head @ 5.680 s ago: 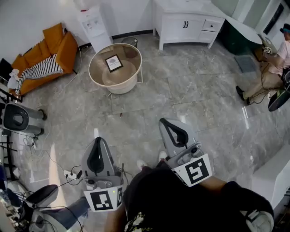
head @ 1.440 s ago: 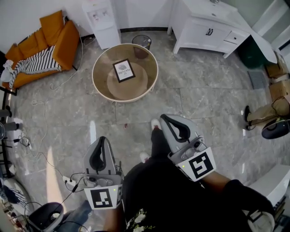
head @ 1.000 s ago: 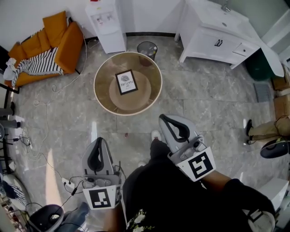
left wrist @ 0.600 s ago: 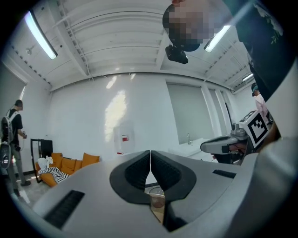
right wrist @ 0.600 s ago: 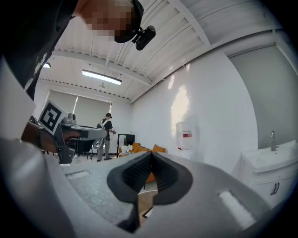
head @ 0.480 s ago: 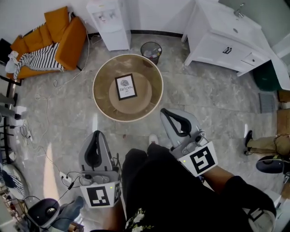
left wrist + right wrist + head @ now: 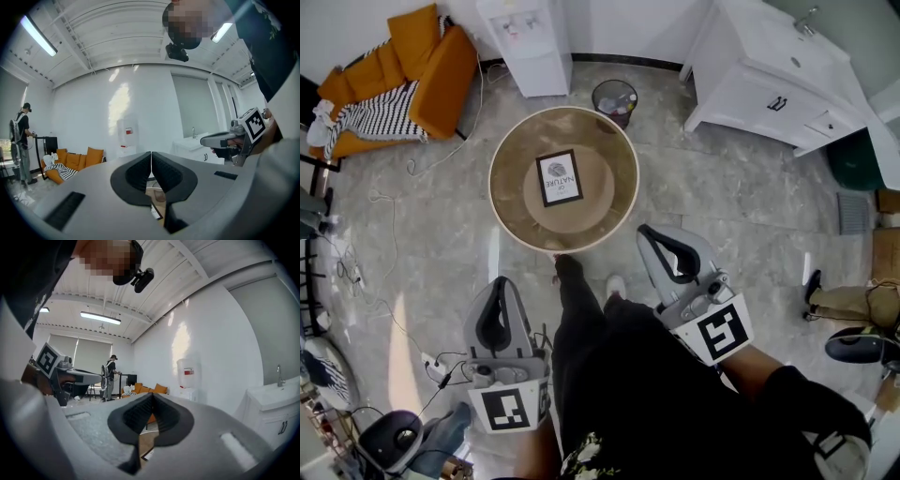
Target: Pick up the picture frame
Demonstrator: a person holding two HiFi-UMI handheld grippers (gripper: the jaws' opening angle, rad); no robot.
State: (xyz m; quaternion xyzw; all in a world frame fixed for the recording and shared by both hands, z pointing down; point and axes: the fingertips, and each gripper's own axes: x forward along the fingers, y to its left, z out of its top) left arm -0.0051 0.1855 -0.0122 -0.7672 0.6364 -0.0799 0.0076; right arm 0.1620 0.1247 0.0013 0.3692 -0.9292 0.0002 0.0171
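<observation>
The picture frame (image 7: 558,177), black-edged with a white print, lies flat in the middle of a round glass-topped table (image 7: 619,202) ahead of me. My left gripper (image 7: 498,282) and right gripper (image 7: 652,232) are held low in front of my body, short of the table's near rim, both shut and holding nothing. In the left gripper view the jaws (image 7: 151,162) meet in a thin line, with a corner of the frame (image 7: 156,212) showing below them. The right gripper (image 7: 152,401) is likewise shut, above a sliver of the frame (image 7: 146,454).
An orange sofa (image 7: 403,75), a white water dispenser (image 7: 530,37) and a waste bin (image 7: 614,97) stand behind the table. A white cabinet (image 7: 778,70) is at the back right. Cables (image 7: 375,281) trail over the floor at left. A person (image 7: 21,140) stands far off.
I have walked toward the table. It and the frame now sit closer, and my foot reaches its near rim. Both grippers stayed shut.
</observation>
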